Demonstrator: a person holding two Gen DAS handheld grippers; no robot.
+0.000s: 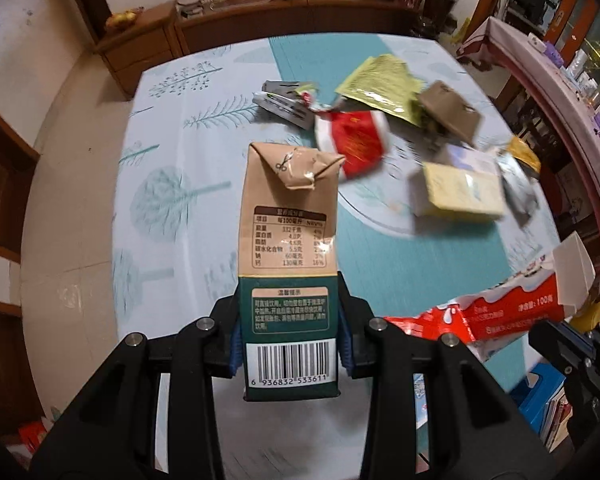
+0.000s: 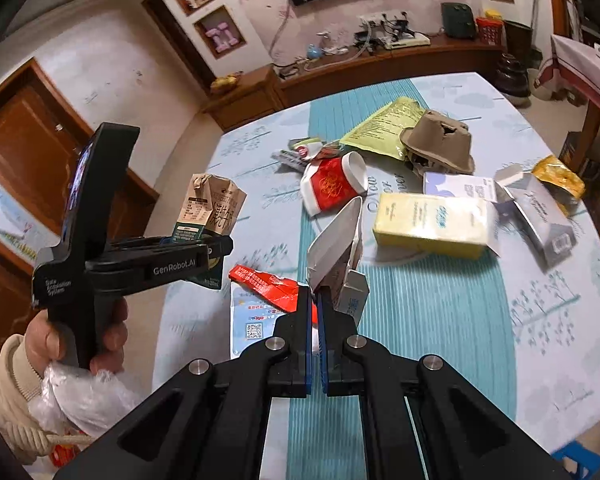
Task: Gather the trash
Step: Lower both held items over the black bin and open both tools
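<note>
My left gripper is shut on a brown and green milk carton and holds it up over the table's left part; the carton and that gripper also show in the right wrist view. My right gripper is shut on a white and red wrapper box, which shows in the left wrist view too. More trash lies on the table: a red paper cup, a yellow box, a yellow-green packet, a brown egg tray piece.
The table has a blue and white tree-print cloth. A grey box, an orange packet and small wrappers also lie on it. A plastic bag hangs at the left hand. A wooden sideboard stands behind.
</note>
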